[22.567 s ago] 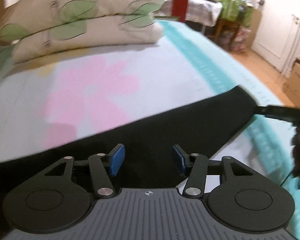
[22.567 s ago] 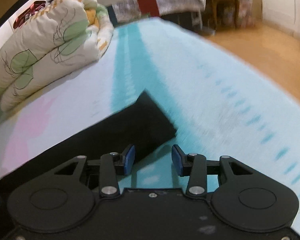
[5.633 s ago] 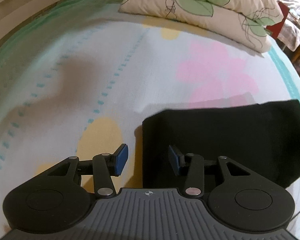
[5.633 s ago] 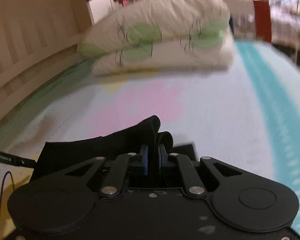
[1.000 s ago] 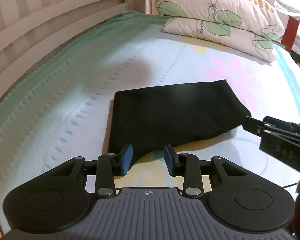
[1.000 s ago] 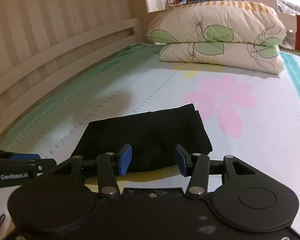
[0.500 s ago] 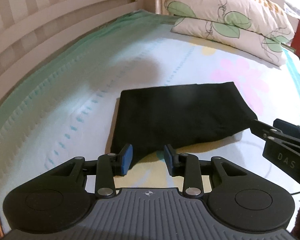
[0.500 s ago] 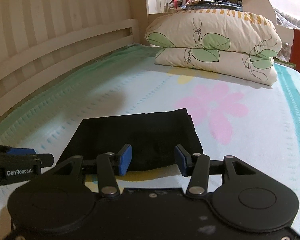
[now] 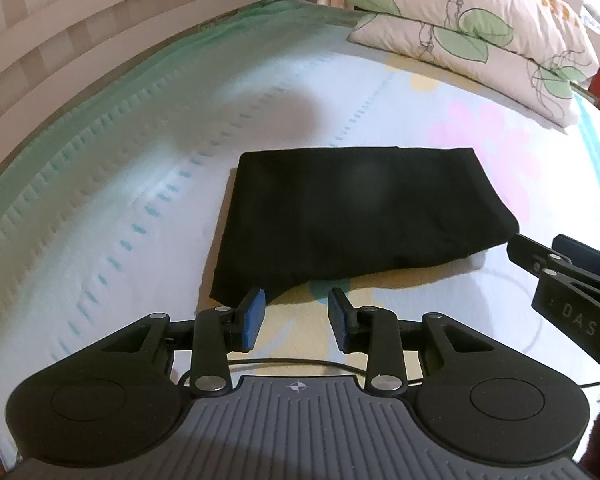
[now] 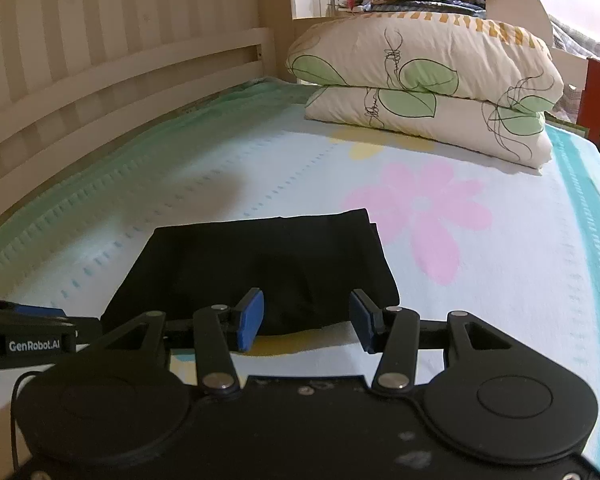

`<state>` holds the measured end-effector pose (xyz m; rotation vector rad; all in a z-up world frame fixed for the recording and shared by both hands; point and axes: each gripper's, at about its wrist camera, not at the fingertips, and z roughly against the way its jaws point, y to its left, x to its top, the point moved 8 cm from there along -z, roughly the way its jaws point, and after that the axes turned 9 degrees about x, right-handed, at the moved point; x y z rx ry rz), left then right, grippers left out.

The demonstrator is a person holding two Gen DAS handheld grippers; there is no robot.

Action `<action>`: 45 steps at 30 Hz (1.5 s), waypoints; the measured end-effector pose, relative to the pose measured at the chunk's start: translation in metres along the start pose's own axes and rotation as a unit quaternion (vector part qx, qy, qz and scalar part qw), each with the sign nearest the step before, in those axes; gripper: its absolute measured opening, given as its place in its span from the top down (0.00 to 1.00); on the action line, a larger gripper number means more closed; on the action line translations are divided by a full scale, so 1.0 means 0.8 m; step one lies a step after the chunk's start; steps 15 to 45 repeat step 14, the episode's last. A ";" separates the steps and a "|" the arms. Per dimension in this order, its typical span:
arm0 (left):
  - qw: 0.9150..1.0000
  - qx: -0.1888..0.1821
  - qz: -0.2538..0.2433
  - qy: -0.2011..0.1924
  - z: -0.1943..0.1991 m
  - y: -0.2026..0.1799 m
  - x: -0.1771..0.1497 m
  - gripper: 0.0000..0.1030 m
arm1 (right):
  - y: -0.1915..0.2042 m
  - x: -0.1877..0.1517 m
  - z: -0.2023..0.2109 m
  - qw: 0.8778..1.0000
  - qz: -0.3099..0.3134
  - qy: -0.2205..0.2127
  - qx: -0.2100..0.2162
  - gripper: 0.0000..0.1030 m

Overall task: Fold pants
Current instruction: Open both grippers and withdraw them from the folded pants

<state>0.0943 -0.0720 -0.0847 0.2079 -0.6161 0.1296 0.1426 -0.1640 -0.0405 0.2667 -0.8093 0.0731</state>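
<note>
Black cloth pants point(image 9: 352, 216) lie folded in a flat, neat block on the flowery bed sheet point(image 9: 140, 184), so the folding looks done, and the left gripper point(image 9: 296, 316) and right gripper point(image 10: 306, 316) hang open and hold nothing.

We see each hand-held gripper point(image 9: 297, 314) point(image 10: 306, 318) black with blue pads, silver pivot screws, white "GenRobot.AI" and "DAS" lettering, and a thin black cable point(image 9: 292, 361).

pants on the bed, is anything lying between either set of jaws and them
Nothing visible does. The folded black pants lie flat on the bedsheet, with only bare sheet between them and the left gripper and the right gripper. Both sets of jaws are open and empty. The pillows sit well beyond.
</note>
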 end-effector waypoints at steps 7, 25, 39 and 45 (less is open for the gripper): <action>1.000 0.002 -0.002 0.001 -0.002 0.001 0.000 0.67 | 0.000 0.002 -0.004 1.000 -0.002 0.001 0.000 0.51; 1.000 -0.010 -0.016 0.002 -0.005 -0.006 -0.002 0.67 | -0.001 0.001 -0.006 1.000 -0.004 0.003 0.000 0.51; 1.000 -0.010 -0.016 0.002 -0.005 -0.006 -0.002 0.67 | -0.001 0.001 -0.006 1.000 -0.004 0.003 0.000 0.51; 1.000 -0.010 -0.016 0.002 -0.005 -0.006 -0.002 0.67 | -0.001 0.001 -0.006 1.000 -0.004 0.003 0.000 0.51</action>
